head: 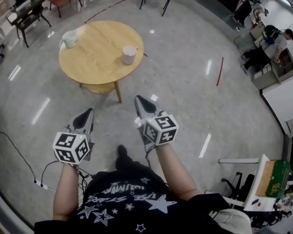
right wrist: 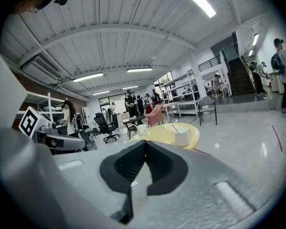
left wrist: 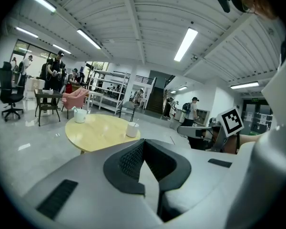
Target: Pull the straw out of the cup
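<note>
Left gripper (head: 89,113) and right gripper (head: 139,101) both closed tight, empty, well short of round table (head: 95,62); white cup (head: 129,54) holding straw (right wrist: 174,128) near table's right edge, second cup (head: 70,38) farther; risk: unbraced cup likely tips when straw's pulled

Shirt (head: 118,199) print upside down, unreadable; no other legible txt.
</note>
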`<state>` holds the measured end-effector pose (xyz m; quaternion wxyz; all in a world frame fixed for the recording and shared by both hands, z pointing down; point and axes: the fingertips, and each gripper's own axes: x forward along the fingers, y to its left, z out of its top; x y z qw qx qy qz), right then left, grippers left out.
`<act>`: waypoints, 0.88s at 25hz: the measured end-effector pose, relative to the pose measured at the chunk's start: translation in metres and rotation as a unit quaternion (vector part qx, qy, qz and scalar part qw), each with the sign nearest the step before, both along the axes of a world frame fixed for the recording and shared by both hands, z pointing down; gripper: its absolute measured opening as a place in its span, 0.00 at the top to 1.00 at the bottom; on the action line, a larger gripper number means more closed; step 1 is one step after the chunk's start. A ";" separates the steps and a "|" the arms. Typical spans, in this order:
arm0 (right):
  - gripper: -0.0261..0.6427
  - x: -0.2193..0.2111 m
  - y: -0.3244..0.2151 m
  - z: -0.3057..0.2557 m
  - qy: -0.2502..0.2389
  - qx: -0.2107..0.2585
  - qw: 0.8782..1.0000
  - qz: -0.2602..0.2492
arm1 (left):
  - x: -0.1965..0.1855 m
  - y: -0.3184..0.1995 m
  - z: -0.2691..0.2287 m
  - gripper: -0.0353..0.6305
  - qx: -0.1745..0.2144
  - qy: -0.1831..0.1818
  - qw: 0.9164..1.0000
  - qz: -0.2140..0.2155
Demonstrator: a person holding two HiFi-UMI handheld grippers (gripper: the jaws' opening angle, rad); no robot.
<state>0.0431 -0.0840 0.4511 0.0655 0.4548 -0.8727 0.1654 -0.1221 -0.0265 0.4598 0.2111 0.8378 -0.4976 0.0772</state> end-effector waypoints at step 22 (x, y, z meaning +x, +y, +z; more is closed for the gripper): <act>0.96 0.039 -0.078 0.003 0.000 0.006 1.000 -0.022 | 0.041 -0.074 -0.019 0.94 0.016 -0.014 0.999 -0.033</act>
